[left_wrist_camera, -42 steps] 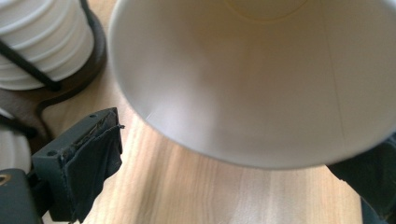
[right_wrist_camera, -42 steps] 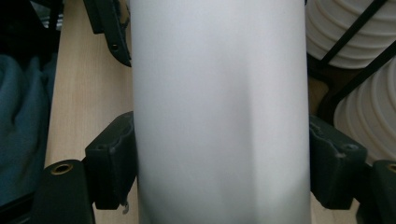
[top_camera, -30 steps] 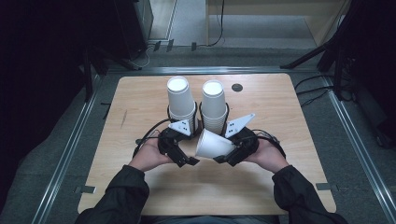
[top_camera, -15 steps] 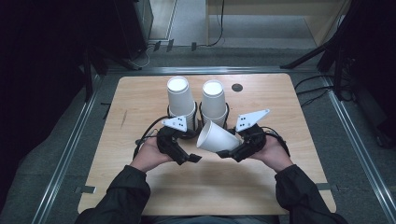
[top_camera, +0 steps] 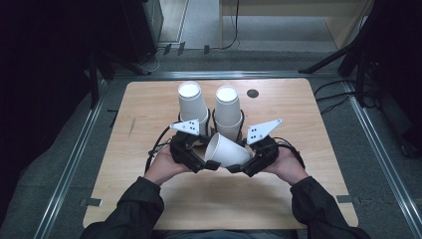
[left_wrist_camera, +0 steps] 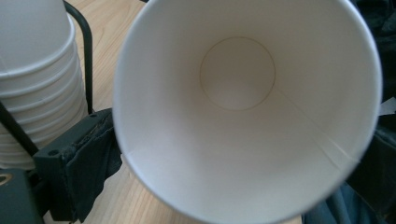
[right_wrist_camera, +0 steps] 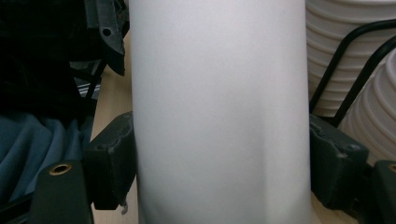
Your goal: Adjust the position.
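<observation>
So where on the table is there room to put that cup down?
The wooden table is bare along its left side, left of the two cup stacks, and along its right side past the small dark hole. The strip nearest the person, between the sleeves, is bare too. The middle is crowded: the cup, the stacks and both hands.

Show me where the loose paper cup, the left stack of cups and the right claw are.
loose paper cup (top_camera: 226, 151): high view, side wall.
left stack of cups (top_camera: 191, 99): high view, top cup's side.
right claw (right_wrist_camera: 224, 172): right gripper view, midway between its jaws.
</observation>
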A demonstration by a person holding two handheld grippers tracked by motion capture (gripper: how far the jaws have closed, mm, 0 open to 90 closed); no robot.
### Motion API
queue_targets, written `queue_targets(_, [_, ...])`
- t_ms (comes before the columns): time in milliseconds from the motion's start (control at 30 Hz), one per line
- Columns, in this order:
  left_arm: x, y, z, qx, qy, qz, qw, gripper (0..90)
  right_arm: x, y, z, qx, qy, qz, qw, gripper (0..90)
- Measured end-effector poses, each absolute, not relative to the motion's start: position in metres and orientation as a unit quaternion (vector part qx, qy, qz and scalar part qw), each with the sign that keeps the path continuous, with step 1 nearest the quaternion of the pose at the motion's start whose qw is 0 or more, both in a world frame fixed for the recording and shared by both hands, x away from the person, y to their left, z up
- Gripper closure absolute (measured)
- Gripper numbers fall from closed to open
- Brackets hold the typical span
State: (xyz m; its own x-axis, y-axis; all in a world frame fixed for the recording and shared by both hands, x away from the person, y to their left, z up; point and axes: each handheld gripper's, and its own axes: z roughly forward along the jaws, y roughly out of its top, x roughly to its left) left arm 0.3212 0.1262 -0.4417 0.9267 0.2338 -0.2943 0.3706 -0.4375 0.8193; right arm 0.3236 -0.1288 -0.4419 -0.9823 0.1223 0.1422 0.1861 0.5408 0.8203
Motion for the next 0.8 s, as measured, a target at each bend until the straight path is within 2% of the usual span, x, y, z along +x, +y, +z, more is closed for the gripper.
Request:
queue_targets(100, [0.319, 0.125, -0.441, 0.842, 0.176, -0.068, 0.505, 0.8, 0.323, -0.126, -0.442, -0.084, -0.875, -0.475, 0.039, 21.4])
queue_targets(167, [0.318, 0.126, -0.44, 0.841, 0.169, -0.067, 0.51, 7.3, 0.321, -0.124, -0.44, -0.077, -0.873, -0.48, 0.039, 21.4])
queue_targets(433, [0.313, 0.126, -0.434, 0.851, 0.156, -0.049, 0.499, 15.0, 0.321, -0.123, -0.442, -0.071, -0.877, -0.473, 0.044, 22.9])
queue_targets(600, [0.315, 0.127, -0.434, 0.856, 0.157, -0.054, 0.49, 16.9, 0.323, -0.122, -0.444, -0.073, -0.879, -0.468, 0.053, 23.0])
queue_targets(667, [0.316, 0.129, -0.435, 0.857, 0.163, -0.057, 0.486, 17.0, 0.324, -0.12, -0.445, -0.077, -0.879, -0.468, 0.06, 22.2])
queue_targets(700, [0.317, 0.129, -0.435, 0.857, 0.167, -0.056, 0.484, 17.0, 0.324, -0.118, -0.446, -0.097, -0.88, -0.461, 0.057, 18.5])
queue_targets(733, [0.318, 0.13, -0.435, 0.86, 0.172, -0.051, 0.478, 17.0, 0.324, -0.118, -0.446, -0.097, -0.88, -0.461, 0.057, 18.5])
queue_targets(767, [0.319, 0.131, -0.435, 0.866, 0.178, -0.047, 0.465, 17.0, 0.324, -0.115, -0.448, -0.107, -0.884, -0.451, 0.058, 13.4])
queue_targets(800, [0.319, 0.131, -0.435, 0.866, 0.178, -0.047, 0.465, 17.0, 0.324, -0.115, -0.448, -0.107, -0.884, -0.451, 0.058, 13.4])
